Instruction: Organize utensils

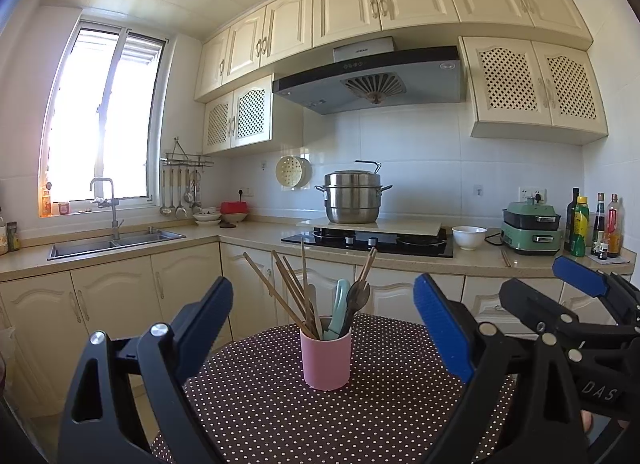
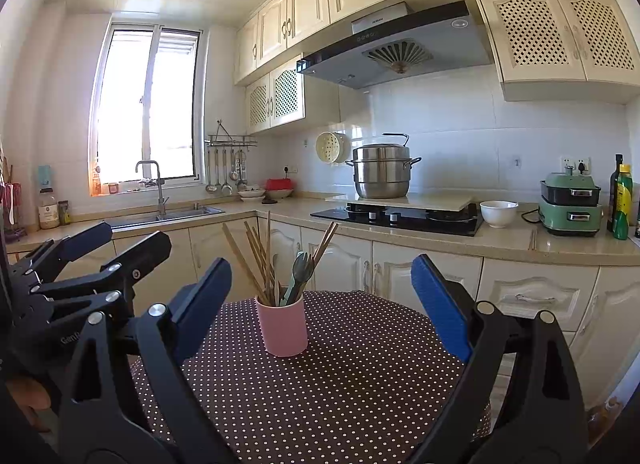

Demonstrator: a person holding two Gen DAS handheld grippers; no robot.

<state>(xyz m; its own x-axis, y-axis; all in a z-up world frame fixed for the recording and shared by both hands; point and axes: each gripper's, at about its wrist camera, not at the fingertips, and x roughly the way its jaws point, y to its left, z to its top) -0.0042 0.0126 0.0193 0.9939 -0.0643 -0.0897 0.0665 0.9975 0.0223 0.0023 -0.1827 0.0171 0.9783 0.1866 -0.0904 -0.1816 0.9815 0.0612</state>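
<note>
The left gripper [image 1: 324, 320] is standing with its blue-padded fingers [image 1: 440, 324] spread wide, gripping nothing and touching nothing. The right gripper [image 2: 322, 302] is doing the same: jaws fully apart, pads [image 2: 438, 304] bare, no contact with any object. Both are hovering side by side at the near edge of the table [image 2: 360, 384], the right one showing at the right of the left view and the left one at the left of the right view.

Between and beyond the fingers, a pink cup [image 1: 326, 358] is standing upright on the dotted cloth, toward the far half of the table. It is holding the utensils: wooden chopsticks [image 1: 288, 292] fanning out to the left and up, a pale teal handle [image 1: 339, 310], and a dark spoon and fork [image 1: 358, 298] leaning right. One more pair of chopsticks [image 1: 368, 264] is angling up behind the dark pieces. No loose utensil is showing on the cloth.

In my judgement the cup sits mid-table so that either gripper can be reaching it from the near side, and the open jaws are framing it in readiness. Whether items are to come out for sorting or the sorting is finished cannot be told from here.

Farther off, the counter [image 1: 256, 234] is carrying a steel pot [image 1: 352, 197] on the hob, a white bowl [image 1: 469, 238] and a green cooker [image 1: 530, 229].
</note>
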